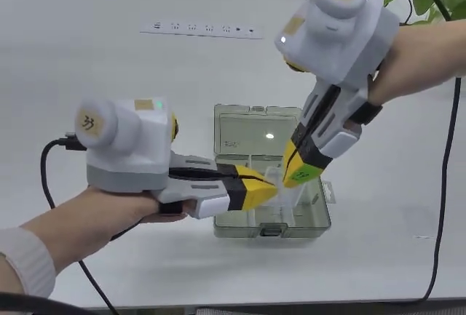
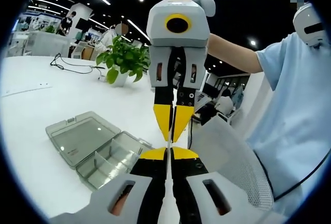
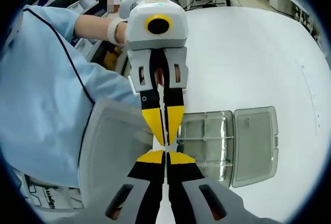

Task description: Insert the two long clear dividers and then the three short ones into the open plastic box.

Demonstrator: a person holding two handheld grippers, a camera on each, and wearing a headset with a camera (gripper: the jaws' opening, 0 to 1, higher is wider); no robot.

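Clear divider [image 1: 284,184] pinched between both grippers, over the right front part of the open plastic box [image 1: 233,222].

I see it as a thin, nearly invisible strip, edge-on in both gripper views. The left gripper [image 1: 271,188] and the right gripper [image 1: 297,175] meet tip to tip, each with its jaws clamped narrow on it. The smoky box sits on the white table [image 1: 109,75], lid [image 1: 255,129] flat behind, partitions [image 1: 244,159] splitting its inside. I cannot tell the strip's long axis.
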